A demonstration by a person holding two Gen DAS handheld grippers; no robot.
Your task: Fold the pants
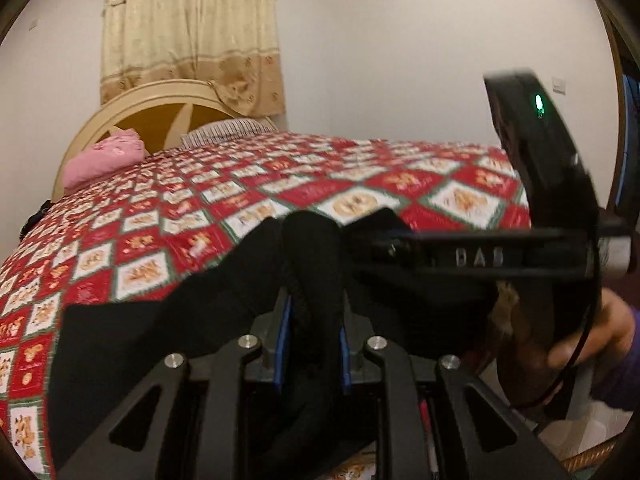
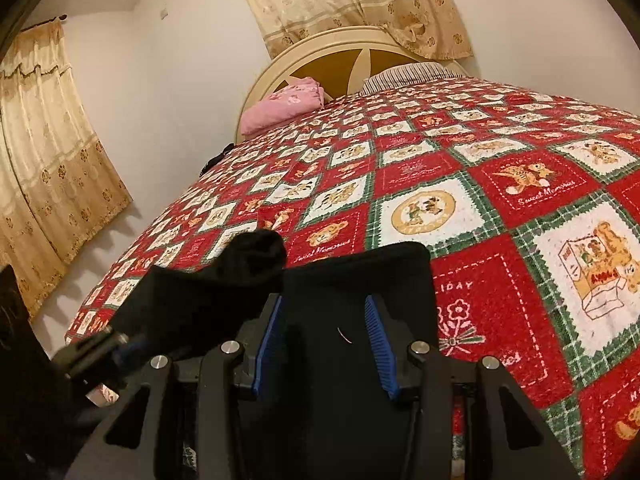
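Black pants [image 1: 168, 328] lie on the bed's red patchwork blanket [image 1: 224, 184] at its near edge. My left gripper [image 1: 312, 336] is shut on a bunched fold of the pants, which rises between its blue pads [image 1: 285, 344]. In the right wrist view, the pants [image 2: 352, 280] fill the space between the blue pads [image 2: 380, 344] of my right gripper [image 2: 324, 344]; its jaws stand wider and cloth lies between them. The right gripper's body [image 1: 460, 258] crosses the left wrist view just right of the left gripper, and the left gripper [image 2: 100, 356] shows at lower left in the right view.
The blanket [image 2: 480, 184] covers the whole bed. A pink pillow [image 2: 280, 110] and a striped pillow [image 2: 404, 74] lie by the headboard [image 2: 336, 52]. Curtains [image 2: 48, 160] hang on the left wall and behind the headboard. A hand [image 1: 600, 340] holds the right gripper.
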